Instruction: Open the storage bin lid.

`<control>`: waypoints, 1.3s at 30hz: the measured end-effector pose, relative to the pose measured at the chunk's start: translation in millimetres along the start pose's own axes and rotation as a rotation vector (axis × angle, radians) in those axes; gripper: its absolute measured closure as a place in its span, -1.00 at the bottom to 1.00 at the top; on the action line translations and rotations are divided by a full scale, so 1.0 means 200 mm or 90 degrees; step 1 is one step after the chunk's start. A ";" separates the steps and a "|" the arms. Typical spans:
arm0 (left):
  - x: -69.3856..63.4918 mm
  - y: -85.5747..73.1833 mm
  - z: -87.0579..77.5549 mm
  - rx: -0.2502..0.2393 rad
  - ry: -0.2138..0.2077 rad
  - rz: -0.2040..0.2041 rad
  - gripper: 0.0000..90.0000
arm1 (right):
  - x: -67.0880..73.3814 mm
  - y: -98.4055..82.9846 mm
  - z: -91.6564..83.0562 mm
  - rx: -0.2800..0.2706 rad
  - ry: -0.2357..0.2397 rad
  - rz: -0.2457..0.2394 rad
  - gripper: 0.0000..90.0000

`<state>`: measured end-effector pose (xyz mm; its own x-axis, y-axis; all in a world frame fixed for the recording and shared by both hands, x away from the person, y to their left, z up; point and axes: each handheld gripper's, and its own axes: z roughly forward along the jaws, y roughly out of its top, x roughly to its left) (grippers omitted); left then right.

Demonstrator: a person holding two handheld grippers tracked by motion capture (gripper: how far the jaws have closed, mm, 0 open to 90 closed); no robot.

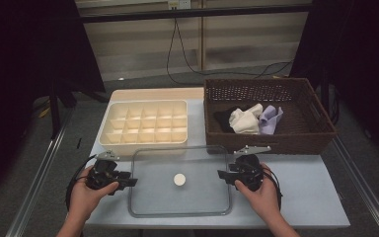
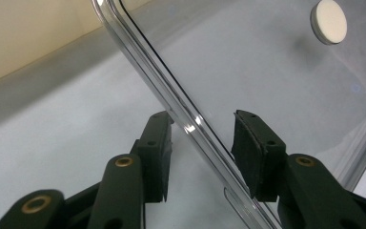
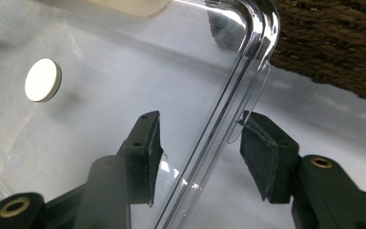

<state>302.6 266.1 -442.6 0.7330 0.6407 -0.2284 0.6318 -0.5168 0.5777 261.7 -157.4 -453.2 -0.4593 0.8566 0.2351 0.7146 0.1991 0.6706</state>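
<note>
A clear rectangular lid (image 1: 197, 163) with a small white round knob (image 1: 179, 179) at its middle lies flat on the table near the front edge. My left gripper (image 1: 131, 181) is at the lid's left edge and my right gripper (image 1: 222, 174) at its right edge, each held in a hand. In the left gripper view the lid's rim (image 2: 190, 124) runs between the jaws of the left gripper (image 2: 202, 152) with gaps on both sides. In the right gripper view the rim (image 3: 228, 109) likewise passes between the open jaws of the right gripper (image 3: 200, 152), pads clear of it. The knob (image 2: 329, 21) (image 3: 43, 80) sits farther in.
A cream divided organizer tray (image 1: 148, 102) stands behind the lid at the left. A brown wicker basket (image 1: 276, 138) at the back right holds a white cloth (image 1: 244, 121), a purple one (image 1: 270, 119) and a black one (image 1: 224, 118). Bare table (image 1: 306, 182) lies right of the lid.
</note>
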 end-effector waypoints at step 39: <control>0.00 0.07 0.05 -0.054 0.005 0.017 -0.92 | -0.04 0.03 -0.03 -0.020 0.036 -0.047 -0.83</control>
<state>314.1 253.0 -443.4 0.7471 0.6320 -0.2058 0.5878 -0.4838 0.6484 267.0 -165.5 -446.9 -0.5398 0.8118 0.2225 0.6608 0.2449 0.7095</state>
